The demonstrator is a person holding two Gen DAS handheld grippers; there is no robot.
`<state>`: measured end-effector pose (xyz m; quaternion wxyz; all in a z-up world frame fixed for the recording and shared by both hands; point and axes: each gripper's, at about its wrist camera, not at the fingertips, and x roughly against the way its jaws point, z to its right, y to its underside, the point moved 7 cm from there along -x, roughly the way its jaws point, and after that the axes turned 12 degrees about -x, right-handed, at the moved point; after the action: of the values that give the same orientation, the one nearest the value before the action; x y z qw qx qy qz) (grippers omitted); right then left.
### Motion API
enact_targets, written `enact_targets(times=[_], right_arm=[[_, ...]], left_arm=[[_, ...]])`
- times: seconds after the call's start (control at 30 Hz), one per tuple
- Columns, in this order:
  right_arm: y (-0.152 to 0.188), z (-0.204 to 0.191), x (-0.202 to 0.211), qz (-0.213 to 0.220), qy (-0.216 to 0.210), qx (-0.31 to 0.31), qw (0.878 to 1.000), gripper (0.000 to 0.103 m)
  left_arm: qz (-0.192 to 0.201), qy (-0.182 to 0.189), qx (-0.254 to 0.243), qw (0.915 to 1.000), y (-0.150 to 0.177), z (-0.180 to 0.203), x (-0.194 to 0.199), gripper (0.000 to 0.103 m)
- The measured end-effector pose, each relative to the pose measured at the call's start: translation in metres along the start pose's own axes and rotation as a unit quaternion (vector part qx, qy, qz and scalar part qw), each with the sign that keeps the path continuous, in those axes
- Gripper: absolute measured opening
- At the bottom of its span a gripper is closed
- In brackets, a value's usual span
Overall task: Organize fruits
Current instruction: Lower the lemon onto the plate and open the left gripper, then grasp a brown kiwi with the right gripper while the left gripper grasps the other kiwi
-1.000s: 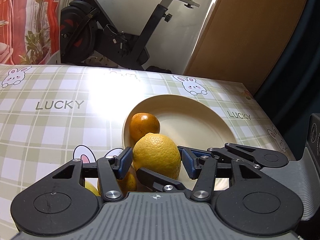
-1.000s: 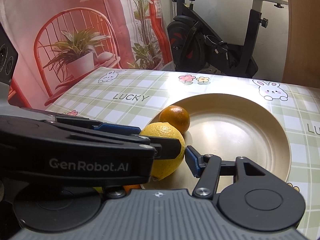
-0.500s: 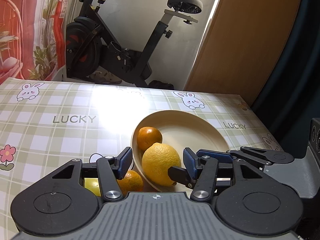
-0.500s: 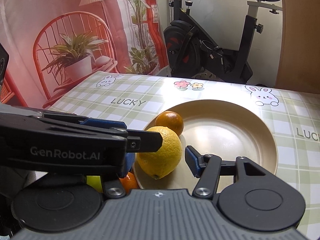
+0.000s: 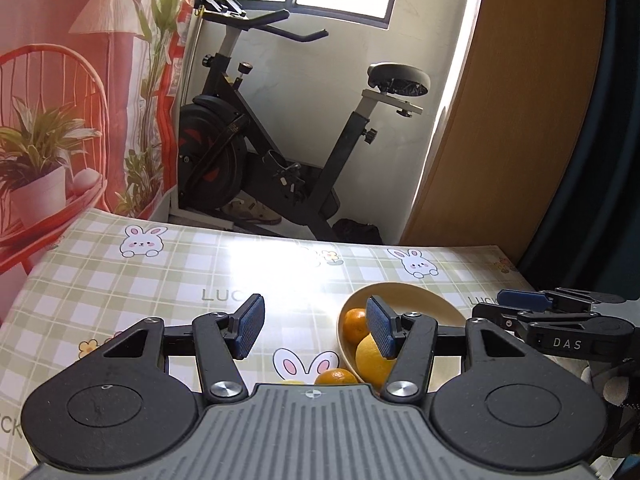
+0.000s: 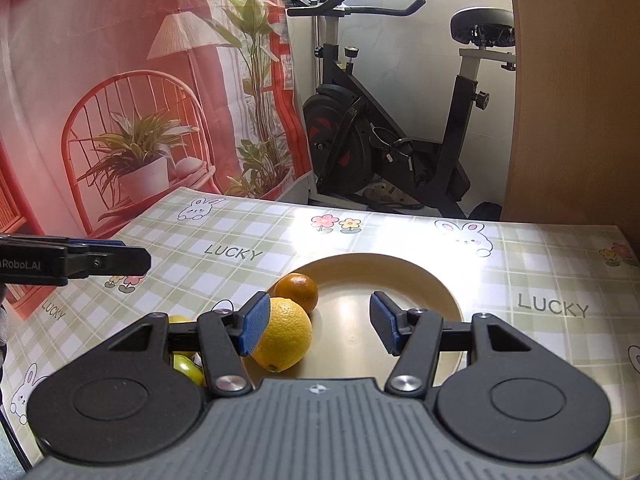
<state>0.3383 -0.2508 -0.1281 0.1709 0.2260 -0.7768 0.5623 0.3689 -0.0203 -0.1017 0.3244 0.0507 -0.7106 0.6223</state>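
left hand-held gripper [image 5: 314, 328]: spread, jaws just widened, nothing between
right hand-held gripper [image 6: 318, 326]: spread, empty
plate [image 6: 432, 280]: centre frame, lemon [image 6: 286, 334] plus orange [image 6: 298, 286]
loose: mandarin [image 5: 335, 376], bench [image 5: 160, 276], lower centre
next: straddle mandarin, pinch softly

On the table [image 6: 400, 232] stands a plate [image 6: 432, 280]. In it, at its left side, lie a lemon [image 6: 286, 334] and, touching it just behind, an orange [image 6: 298, 286]. Left of the plate, on the table, lie another orange [image 5: 335, 376] and an apple [image 6: 186, 366]. Behind the table stands an exercise bike [image 6: 400, 120].
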Motion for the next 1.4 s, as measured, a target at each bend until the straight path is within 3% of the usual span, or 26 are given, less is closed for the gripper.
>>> enact_targets(times=[0.13, 0.23, 0.53, 0.83, 1.2, 1.4], right_arm=[[-0.012, 0.001, 0.016, 0.021, 0.006, -0.003, 1.0, 0.059], [-0.015, -0.001, 0.023, 0.026, 0.0, -0.012, 1.0, 0.06], [-0.004, -0.032, 0.034, 0.023, -0.02, 0.0, 1.0, 0.067], [0.034, -0.056, 0.037, -0.003, -0.023, 0.01, 1.0, 0.067], [0.118, -0.061, 0.024, -0.134, -0.027, 0.028, 0.99, 0.042], [0.133, -0.067, 0.021, -0.159, -0.037, 0.035, 0.986, 0.038]], left_arm=[[0.039, -0.045, 0.01, 0.9982, -0.015, -0.016, 0.029, 0.094], [0.058, -0.066, 0.002, 0.9961, -0.022, -0.02, 0.046, 0.097], [0.038, -0.077, -0.03, 0.9958, -0.006, -0.014, 0.063, 0.097], [0.017, -0.045, 0.001, 0.9989, 0.029, -0.009, 0.058, 0.091], [-0.043, -0.017, 0.021, 0.9987, 0.081, 0.012, 0.042, 0.08], [-0.051, -0.011, 0.017, 0.9985, 0.09, 0.019, 0.041, 0.076]])
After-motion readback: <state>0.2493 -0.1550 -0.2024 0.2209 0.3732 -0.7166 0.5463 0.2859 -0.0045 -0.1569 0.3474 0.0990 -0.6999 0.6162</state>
